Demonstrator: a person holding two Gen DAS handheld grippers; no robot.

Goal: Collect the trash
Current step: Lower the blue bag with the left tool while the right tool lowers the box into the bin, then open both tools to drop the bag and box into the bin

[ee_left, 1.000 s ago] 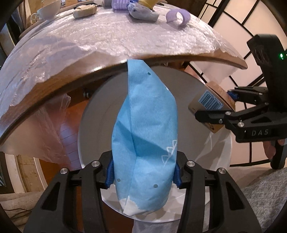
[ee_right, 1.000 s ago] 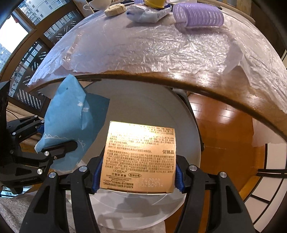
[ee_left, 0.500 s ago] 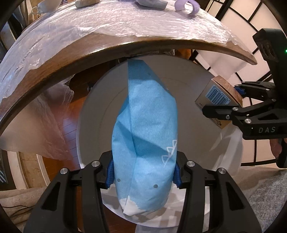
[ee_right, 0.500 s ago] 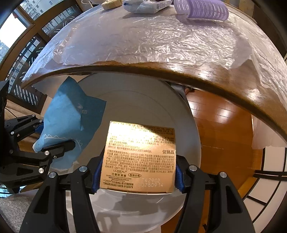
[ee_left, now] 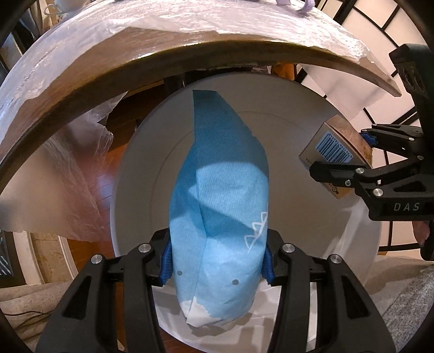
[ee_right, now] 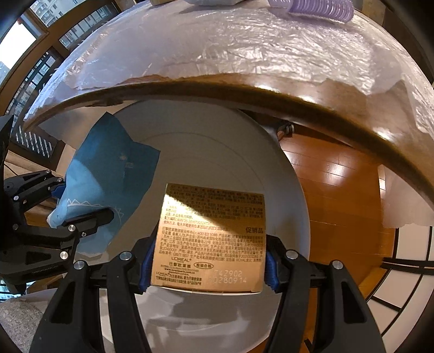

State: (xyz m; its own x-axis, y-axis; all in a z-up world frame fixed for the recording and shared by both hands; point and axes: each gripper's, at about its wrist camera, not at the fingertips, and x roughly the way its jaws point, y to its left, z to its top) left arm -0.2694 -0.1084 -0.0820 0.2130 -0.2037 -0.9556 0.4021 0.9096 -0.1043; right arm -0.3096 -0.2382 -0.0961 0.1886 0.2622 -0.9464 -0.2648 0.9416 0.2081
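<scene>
My left gripper (ee_left: 217,260) is shut on a blue paper packet (ee_left: 219,206) and holds it over the open white trash bin (ee_left: 312,130). My right gripper (ee_right: 207,266) is shut on a gold L'Oreal carton (ee_right: 211,233), also over the bin (ee_right: 222,135). In the left wrist view the carton (ee_left: 333,152) and right gripper (ee_left: 352,173) show at right. In the right wrist view the blue packet (ee_right: 108,173) and left gripper (ee_right: 81,214) show at left.
A round wooden table (ee_left: 108,68) covered in clear plastic film (ee_right: 244,43) overhangs the bin's far side. Purple hair rollers (ee_right: 312,8) lie on the table. Wooden floor (ee_right: 339,190) lies right of the bin. A grey carpet (ee_left: 407,306) is at the near right.
Both grippers have lowered with their loads, so the table edge now sits higher and the tabletop objects have slid up out of view. Both grips are unchanged.
</scene>
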